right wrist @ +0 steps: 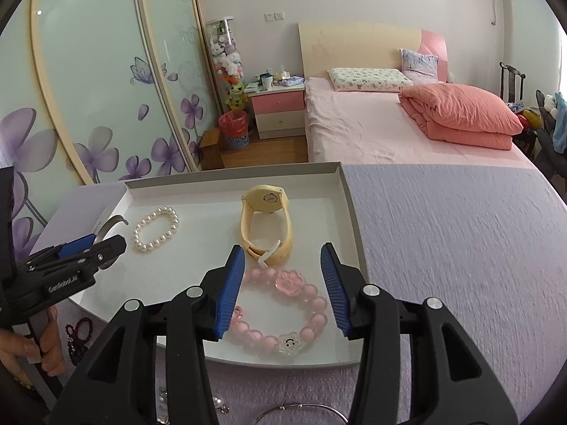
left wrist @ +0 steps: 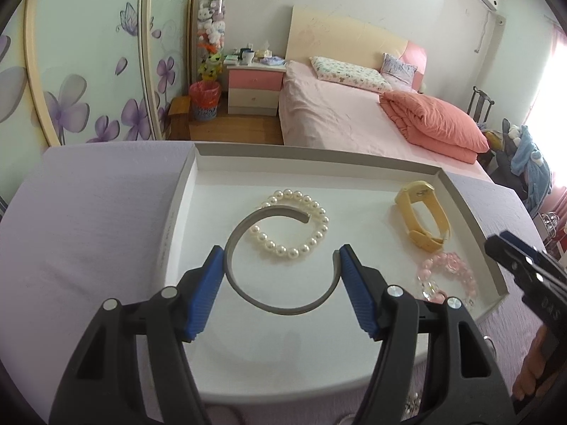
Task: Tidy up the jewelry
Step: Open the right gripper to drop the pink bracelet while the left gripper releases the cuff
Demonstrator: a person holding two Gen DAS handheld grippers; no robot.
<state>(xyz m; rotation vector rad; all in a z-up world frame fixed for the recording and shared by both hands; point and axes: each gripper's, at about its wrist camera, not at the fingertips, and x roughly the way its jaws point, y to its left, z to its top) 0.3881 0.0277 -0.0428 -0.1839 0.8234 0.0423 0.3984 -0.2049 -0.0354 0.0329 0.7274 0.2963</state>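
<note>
Holding the grey open bangle [left wrist: 280,265] between its pads, the left gripper [left wrist: 281,265] hangs over the tray [left wrist: 184,191]; dropped carelessly, it lands on the pearl bracelet [left wrist: 294,226]. The right gripper [right wrist: 283,283] stands open around the near pink bead bracelet [right wrist: 283,315], which lies in the tray, and could drag it.

Light: I see soft daylight — brightest from the window [left wrist: 556,71].
Glare: window blown out.
Edges: fisheye bending, dark corners.
Focus: sharp.

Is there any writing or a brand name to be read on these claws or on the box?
"GenRobot.AI": on the left claw, white letters on its black body.
White letters on the right claw: not legible.
Small print on the box wall: too small to read.
Nothing else carries text.
</note>
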